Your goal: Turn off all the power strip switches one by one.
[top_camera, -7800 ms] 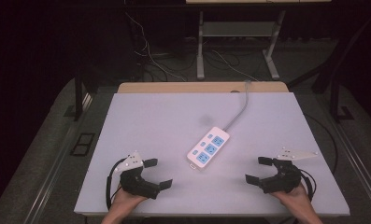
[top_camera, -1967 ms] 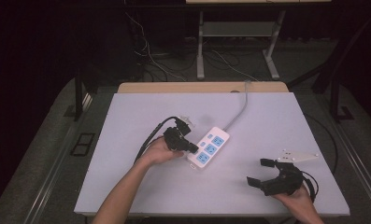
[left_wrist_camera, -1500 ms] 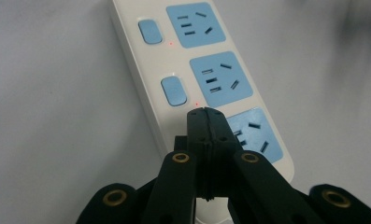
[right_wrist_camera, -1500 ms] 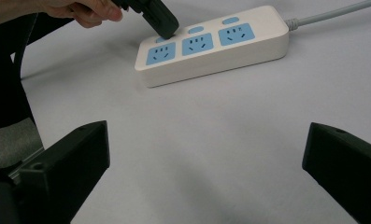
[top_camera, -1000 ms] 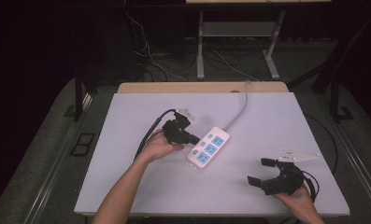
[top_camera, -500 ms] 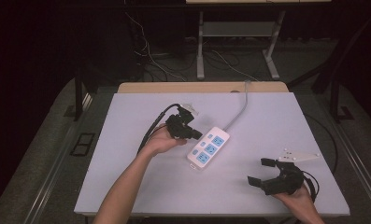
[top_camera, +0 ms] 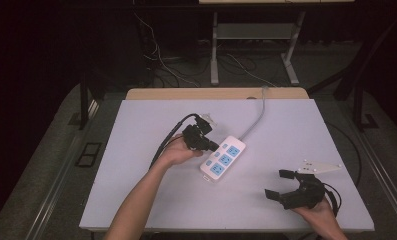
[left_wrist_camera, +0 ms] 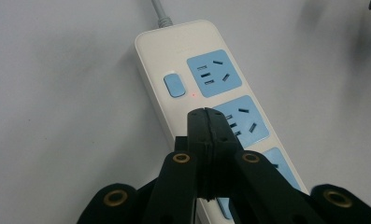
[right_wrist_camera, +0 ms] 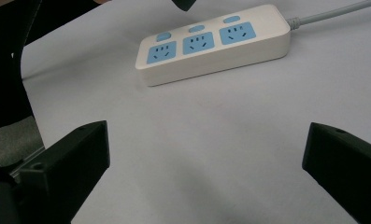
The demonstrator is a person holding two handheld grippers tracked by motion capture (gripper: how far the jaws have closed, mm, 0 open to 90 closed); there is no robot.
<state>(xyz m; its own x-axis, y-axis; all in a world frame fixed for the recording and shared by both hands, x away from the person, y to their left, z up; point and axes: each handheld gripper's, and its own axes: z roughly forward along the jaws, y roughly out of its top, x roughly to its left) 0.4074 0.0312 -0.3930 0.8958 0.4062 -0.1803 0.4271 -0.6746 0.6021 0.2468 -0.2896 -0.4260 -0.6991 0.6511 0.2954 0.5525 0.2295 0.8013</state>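
Above the white three-socket plastic power strip (left_wrist_camera: 211,88), near its long edge, my left gripper (left_wrist_camera: 209,114) hovers pressed together, while my right gripper (top_camera: 282,185) gapes over bare tabletop.

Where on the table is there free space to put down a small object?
The pale grey table is bare left of the white power strip with blue sockets, and along the far edge beside its grey cable. It is crowded at the strip, where the left gripper hovers, and near the right gripper.
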